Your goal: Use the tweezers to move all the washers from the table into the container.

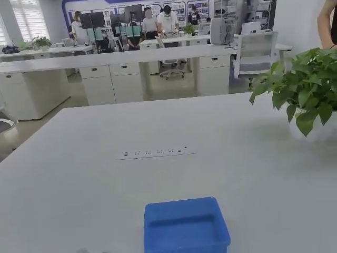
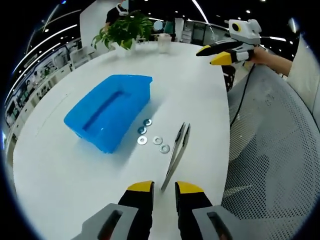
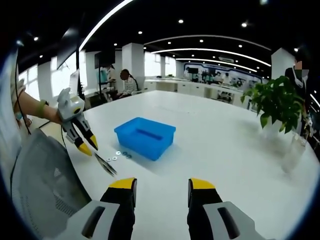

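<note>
Several silver washers (image 2: 150, 137) lie on the white table (image 2: 60, 165) beside a blue container (image 2: 110, 110); they also show as washers (image 3: 119, 154) near the container (image 3: 145, 135) and the container (image 1: 187, 226). Metal tweezers (image 2: 176, 152) lie flat next to them, with one end just ahead of my left gripper (image 2: 164, 189). That gripper's jaws stand a narrow gap apart with nothing between them. From the right side, the left gripper (image 3: 89, 147) hovers over the tweezers (image 3: 106, 165). My right gripper (image 3: 162, 185) is open and empty, raised beyond the table edge (image 2: 212, 54).
A potted plant (image 1: 303, 87) stands at the table's far right, with a clear cup (image 2: 163, 42) near it. A socket strip (image 1: 155, 153) sits in the table's middle. A mesh chair (image 2: 270, 150) is beside the table edge. People stand at desks far behind.
</note>
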Tool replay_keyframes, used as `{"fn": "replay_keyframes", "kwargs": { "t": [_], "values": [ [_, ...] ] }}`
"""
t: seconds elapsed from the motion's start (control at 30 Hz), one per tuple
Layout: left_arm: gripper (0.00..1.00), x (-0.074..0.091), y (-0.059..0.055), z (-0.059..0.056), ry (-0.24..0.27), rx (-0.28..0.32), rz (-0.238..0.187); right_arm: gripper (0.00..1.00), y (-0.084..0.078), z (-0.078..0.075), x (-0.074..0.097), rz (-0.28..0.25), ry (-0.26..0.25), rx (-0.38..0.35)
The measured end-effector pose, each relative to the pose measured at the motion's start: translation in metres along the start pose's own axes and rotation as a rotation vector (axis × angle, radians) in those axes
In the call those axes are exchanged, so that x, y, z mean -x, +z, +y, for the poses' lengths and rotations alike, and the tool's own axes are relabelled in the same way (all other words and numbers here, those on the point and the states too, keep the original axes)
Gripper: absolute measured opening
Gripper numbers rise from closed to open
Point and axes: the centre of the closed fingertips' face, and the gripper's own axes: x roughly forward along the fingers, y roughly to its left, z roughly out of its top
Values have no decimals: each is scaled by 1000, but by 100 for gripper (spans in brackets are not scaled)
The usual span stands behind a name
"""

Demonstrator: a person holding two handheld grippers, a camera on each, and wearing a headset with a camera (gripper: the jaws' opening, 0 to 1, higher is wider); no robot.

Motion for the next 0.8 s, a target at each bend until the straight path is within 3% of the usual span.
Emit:
{"fn": "replay_keyframes", "kwargs": {
  "t": [0.33,0.5,0.8],
  "values": [
    [5,-5,-3,1,-1,-142,71,37,-6,1,-2,25,15,-2],
    [3,-5,-2,3,4,-184,87,37,-7,2,-3,32,19,0],
    [0,-3,-1,-3,-35,-271,126,36,-9,6,-3,45,40,0]
  ]
}}
